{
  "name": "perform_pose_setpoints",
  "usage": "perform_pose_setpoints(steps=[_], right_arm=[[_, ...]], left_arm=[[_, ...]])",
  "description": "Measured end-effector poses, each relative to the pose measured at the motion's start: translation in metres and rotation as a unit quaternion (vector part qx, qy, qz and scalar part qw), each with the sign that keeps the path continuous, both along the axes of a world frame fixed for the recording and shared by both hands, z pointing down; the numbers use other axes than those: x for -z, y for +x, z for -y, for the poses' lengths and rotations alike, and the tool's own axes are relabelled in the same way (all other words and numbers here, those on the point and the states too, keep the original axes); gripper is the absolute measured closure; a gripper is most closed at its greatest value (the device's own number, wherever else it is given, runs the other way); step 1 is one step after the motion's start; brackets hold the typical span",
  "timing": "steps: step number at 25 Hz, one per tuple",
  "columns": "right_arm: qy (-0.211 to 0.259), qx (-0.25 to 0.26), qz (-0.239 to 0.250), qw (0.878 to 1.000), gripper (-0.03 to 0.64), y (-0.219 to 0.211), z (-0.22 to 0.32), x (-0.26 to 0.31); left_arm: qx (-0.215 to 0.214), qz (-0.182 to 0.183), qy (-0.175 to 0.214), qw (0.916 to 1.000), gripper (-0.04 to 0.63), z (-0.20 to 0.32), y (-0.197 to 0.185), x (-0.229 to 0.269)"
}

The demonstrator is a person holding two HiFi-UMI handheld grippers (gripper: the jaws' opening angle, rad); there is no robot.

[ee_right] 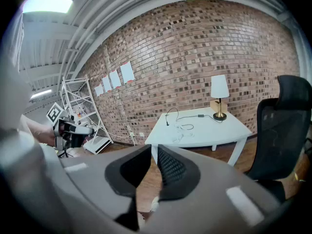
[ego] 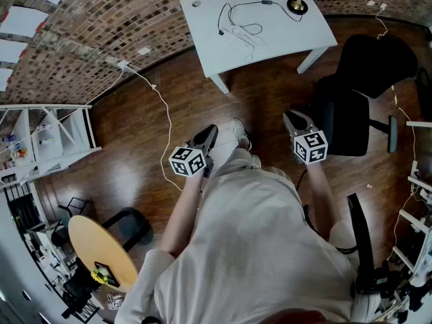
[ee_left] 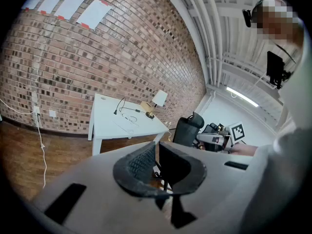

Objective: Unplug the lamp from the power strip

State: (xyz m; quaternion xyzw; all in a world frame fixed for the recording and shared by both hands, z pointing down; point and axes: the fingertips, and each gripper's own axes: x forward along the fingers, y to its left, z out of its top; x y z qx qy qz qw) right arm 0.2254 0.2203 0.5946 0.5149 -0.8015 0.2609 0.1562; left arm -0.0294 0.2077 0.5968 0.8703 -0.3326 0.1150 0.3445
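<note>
**Head view:** I stand on the wooden floor [ego: 135,140], well short of the white table [ego: 202,25]. The task has not begun. The lamp [ego: 297,5] sits at the table's far corner, and its black cord [ego: 243,7] loops across the top towards the pale power strip [ego: 244,35] near the middle (the plug itself is too small to make out). I carry the left gripper [ego: 211,131] and the right gripper [ego: 293,117] low ahead of me, both tipped towards the floor. That looks to me like a carrying posture for the walk-up, not a reach. A black office chair [ego: 364,79] stands beside the table on my right.

**Left gripper view:** The left gripper [ee_left: 157,161] has its jaws drawn almost together, with only a thin slit between them and nothing in it. Beyond the jaws are the table [ee_left: 105,118] against the brick wall, the lamp [ee_left: 157,101] at its end and the chair [ee_left: 189,128]. The right gripper [ee_left: 214,140] hangs level alongside.

**Right gripper view:** The right gripper [ee_right: 153,172] is likewise nearly closed and empty, presumably because there is nothing to take yet. It looks towards the table [ee_right: 209,135], where the lamp [ee_right: 219,95] stands upright. The cord [ee_right: 185,115] trails to the power strip [ee_right: 183,129], which lies well apart from either gripper. The chair [ee_right: 285,130] crowds the right side, so I judge the open side of the table the cleaner approach.
</note>
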Motion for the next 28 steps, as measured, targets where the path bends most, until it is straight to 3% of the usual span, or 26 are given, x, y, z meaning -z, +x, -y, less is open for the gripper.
perform_pose_setpoints(steps=[6, 12, 21, 28], right_arm=[[0.013, -0.002, -0.003, 1.000, 0.580, -0.007, 0.079, 0.006], [-0.001, -0.001, -0.022, 1.000, 0.580, -0.004, 0.133, -0.007], [-0.003, -0.009, -0.021, 1.000, 0.580, -0.005, 0.194, -0.017], [0.045, -0.004, -0.004, 0.999, 0.600, -0.022, 0.236, 0.010]], left_arm=[[-0.009, 0.010, 0.002, 0.9999, 0.572, 0.073, -0.004, -0.005], [-0.006, 0.010, 0.002, 0.9999, 0.580, 0.136, -0.003, -0.016], [-0.012, 0.023, -0.015, 0.9995, 0.589, 0.183, -0.006, -0.040], [-0.016, 0.024, -0.025, 0.9993, 0.589, 0.211, 0.006, -0.053]])
